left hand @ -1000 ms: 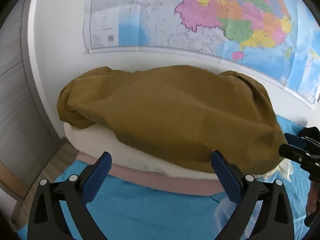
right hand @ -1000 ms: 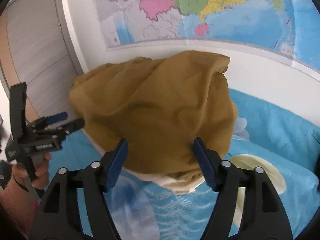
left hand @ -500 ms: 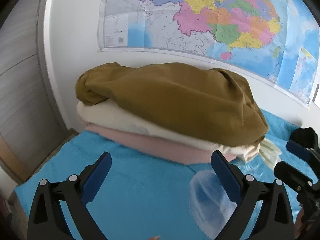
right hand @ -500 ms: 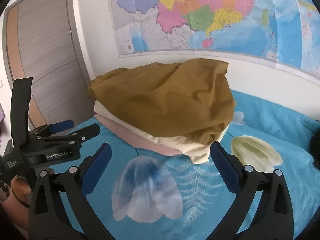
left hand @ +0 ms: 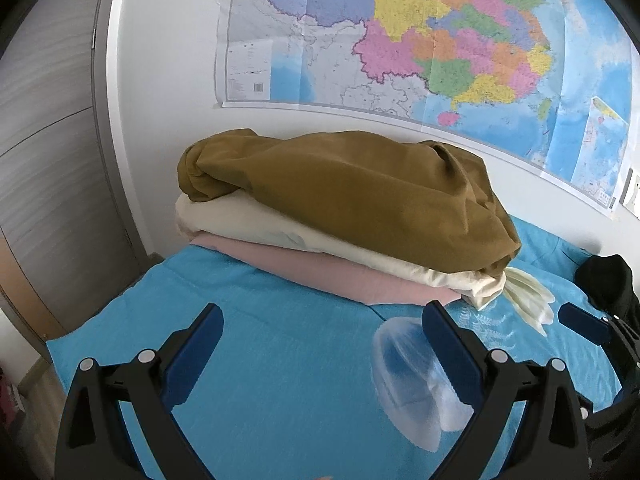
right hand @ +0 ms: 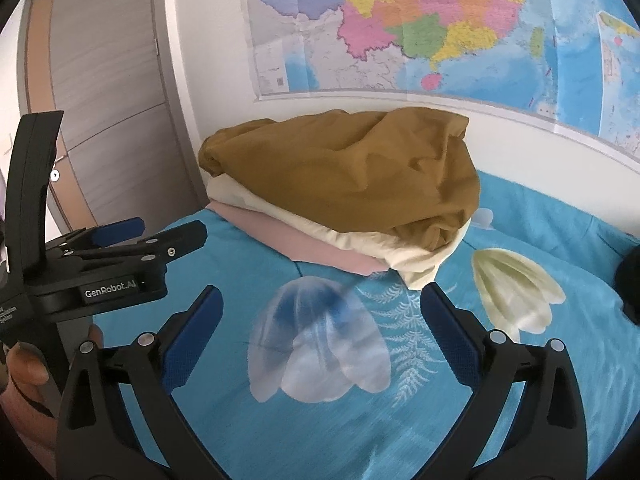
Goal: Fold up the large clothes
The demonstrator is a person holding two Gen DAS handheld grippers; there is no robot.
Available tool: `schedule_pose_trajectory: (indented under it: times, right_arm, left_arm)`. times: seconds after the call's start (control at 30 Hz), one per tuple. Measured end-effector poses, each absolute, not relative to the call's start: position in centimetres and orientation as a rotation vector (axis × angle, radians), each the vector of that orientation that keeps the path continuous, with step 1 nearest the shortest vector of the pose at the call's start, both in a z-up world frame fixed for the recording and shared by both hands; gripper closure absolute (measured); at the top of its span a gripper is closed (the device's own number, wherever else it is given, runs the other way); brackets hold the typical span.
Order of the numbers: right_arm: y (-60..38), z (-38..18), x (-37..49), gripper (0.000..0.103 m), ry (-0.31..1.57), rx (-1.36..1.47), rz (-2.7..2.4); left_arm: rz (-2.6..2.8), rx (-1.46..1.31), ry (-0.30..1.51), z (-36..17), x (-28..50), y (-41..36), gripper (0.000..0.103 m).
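A stack of 3 folded pieces sits on the bed [left hand: 280,360] against the white wall, below the map [left hand: 420,40]. The mustard-brown garment [left hand: 352,196] lies on top, rumpled and bulging, over a cream piece [left hand: 256,220], which rests on a pink piece [left hand: 320,268] at the bottom. The bed has a turquoise cover printed with pale flowers and a fern.

The left gripper [left hand: 322,320] is spread wide with nothing between its blue pads, near the stack but apart from it. The right gripper [right hand: 320,300] also stands wide and empty, over the printed blue flower [right hand: 316,340]. In the right wrist view, a hand [right hand: 24,380] holds the left gripper's handle at the left edge.
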State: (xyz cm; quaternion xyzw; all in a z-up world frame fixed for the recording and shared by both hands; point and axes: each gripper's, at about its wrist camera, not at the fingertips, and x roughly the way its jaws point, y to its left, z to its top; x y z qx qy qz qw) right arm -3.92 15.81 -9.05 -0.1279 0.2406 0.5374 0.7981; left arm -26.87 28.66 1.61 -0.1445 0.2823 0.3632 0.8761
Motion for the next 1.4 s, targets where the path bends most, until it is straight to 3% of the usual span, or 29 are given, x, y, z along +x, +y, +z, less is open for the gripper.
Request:
schedule_pose_trajectory:
  times: [1.4]
  right_arm:
    - [14.6, -8.1, -5.0, 0.006, 0.485, -0.250, 1.137]
  left_arm:
    - [0.777, -0.287, 0.565, 2.8, -28.0, 26.8, 0.006]
